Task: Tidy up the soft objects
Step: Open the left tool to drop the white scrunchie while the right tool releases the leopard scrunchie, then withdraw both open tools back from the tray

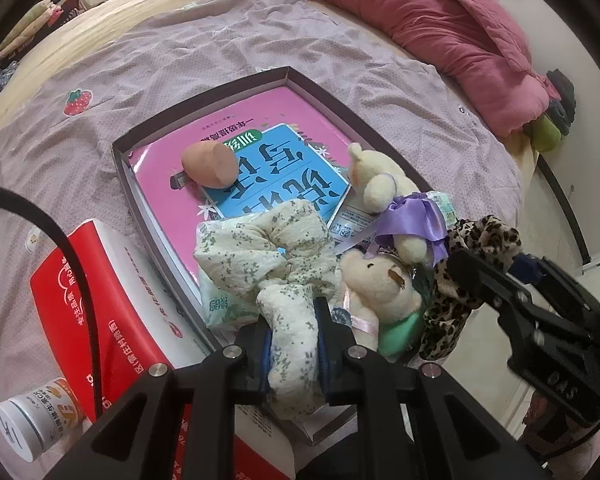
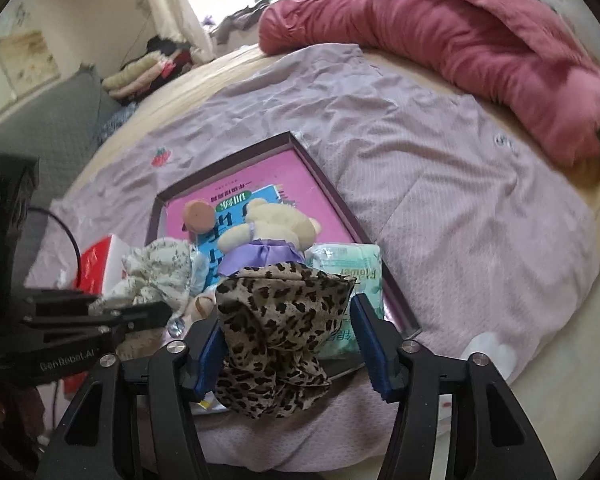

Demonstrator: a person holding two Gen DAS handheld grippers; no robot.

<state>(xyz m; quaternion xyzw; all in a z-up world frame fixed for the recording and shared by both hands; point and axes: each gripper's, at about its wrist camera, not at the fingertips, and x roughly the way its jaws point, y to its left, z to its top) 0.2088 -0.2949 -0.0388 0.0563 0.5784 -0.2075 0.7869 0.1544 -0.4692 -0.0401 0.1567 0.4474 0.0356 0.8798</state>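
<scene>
While both tools work at the near end of the shallow box (image 1: 320,92), the lot reads as follows. Item one: floral scrunchie (image 1: 268,256), cream with small green sprigs, pinched at its lower loop by the left hand-held gripper (image 1: 292,344), fingers closed tight on the fabric; its upper part rests on the box contents, so it looks either just set down or about to be lifted. Item two: leopard-print scrunchie (image 2: 276,320), lying between the fingers of the right hand-held gripper (image 2: 288,348), which stand apart; the left pad touches the cloth, the right pad is clear of it, so no firm hold. Item three: two cream plush bears, one with a purple ribbon (image 1: 384,192), one below it (image 1: 380,280), heaped together at the near corner. Item four: peach makeup sponge (image 1: 210,164), loose on a pink workbook (image 1: 260,120) lining the box. Also in the box: tissue pack (image 2: 348,268). Outside, on the bed sheet (image 1: 180,52): red carton (image 1: 100,292), small bottle (image 1: 36,416). Soft goods appear mostly gathered into the box.
</scene>
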